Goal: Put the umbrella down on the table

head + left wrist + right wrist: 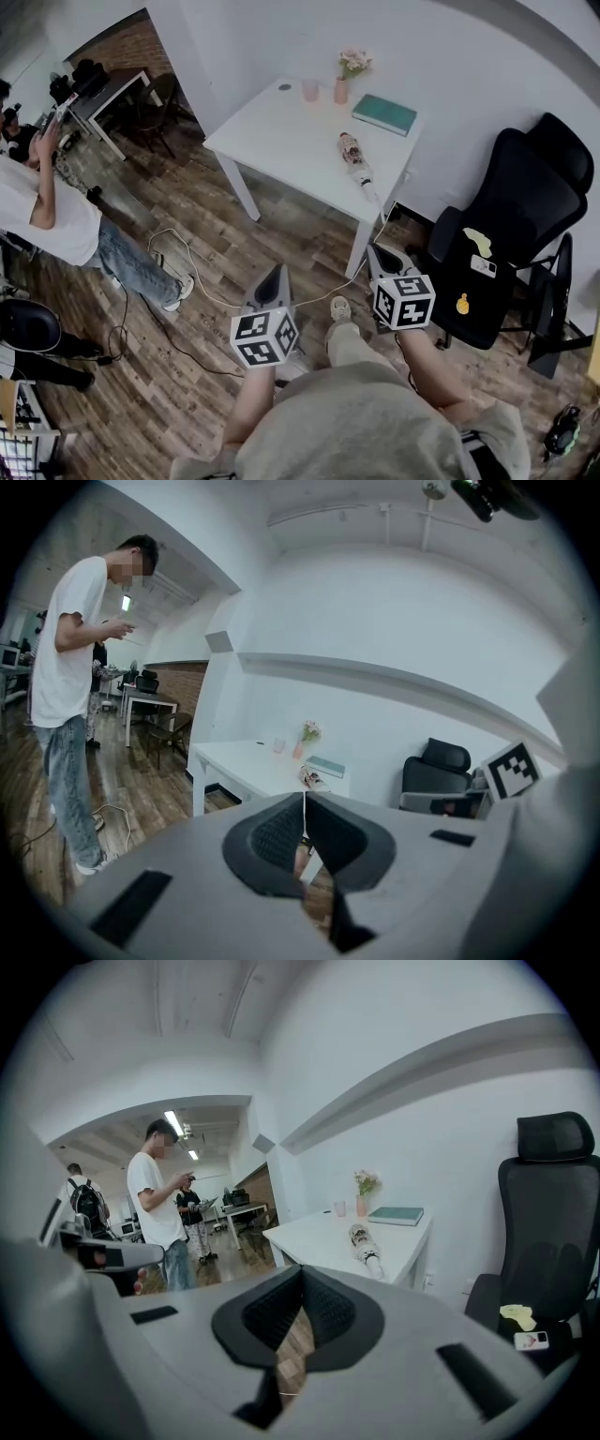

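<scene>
Upper centre of head view: umbrella (357, 161) lay on counter (281, 131). Left gripper (275, 277) and right gripper (382, 253) were closed, empty, well apart from it. Placement looked done; next move needed only standing clear.

The person wears a loose pale grey top (366, 422) that fills the head view at 6 o'clock, with pale trousers (354, 347) and a light shoe (339, 308) just above it. The left tool (275, 274) and right tool (382, 253) are smooth grey wedges tapering to a point. The left cube (264, 337) at 7 o'clock and the right cube (404, 300) at 4 o'clock bear black-and-white square markers. Close up, each shell has dark ribbed pads (272, 836) at its centre and dark rectangular slots (131, 907) either side
</scene>
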Motion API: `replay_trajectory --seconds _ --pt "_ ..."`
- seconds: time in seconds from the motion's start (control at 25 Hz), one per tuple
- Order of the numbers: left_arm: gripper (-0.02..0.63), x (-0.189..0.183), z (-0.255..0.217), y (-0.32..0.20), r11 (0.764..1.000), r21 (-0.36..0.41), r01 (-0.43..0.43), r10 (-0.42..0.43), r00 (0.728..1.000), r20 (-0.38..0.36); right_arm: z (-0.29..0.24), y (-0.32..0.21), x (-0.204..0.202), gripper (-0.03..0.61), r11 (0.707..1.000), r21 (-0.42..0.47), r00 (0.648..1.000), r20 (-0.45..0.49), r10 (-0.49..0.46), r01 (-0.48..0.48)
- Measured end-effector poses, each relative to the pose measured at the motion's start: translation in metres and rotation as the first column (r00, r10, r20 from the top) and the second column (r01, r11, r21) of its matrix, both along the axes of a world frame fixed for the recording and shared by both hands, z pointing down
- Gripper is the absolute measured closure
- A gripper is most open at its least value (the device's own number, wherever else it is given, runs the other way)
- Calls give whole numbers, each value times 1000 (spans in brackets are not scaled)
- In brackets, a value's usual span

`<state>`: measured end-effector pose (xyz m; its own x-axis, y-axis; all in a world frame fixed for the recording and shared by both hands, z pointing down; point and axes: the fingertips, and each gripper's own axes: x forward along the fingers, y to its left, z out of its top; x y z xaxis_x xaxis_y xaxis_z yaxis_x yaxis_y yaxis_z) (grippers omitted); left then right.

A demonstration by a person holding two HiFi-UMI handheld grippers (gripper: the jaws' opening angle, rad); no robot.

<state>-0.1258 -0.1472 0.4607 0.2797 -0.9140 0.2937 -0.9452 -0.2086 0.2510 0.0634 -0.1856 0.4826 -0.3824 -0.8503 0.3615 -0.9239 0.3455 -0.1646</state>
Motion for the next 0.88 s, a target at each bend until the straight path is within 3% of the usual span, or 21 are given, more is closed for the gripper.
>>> replay_trajectory --seconds 0.32,0.88 --pt "604 9 1 21 1000 11 -13 13 1000 -11 -4 29 0 577 1000 22 1000 12 -7 7" --pt "604 5 -2 26 1000 23 -7 7 1000 -15 -12 35 -8 578 998 55 1000 5 -18 18"
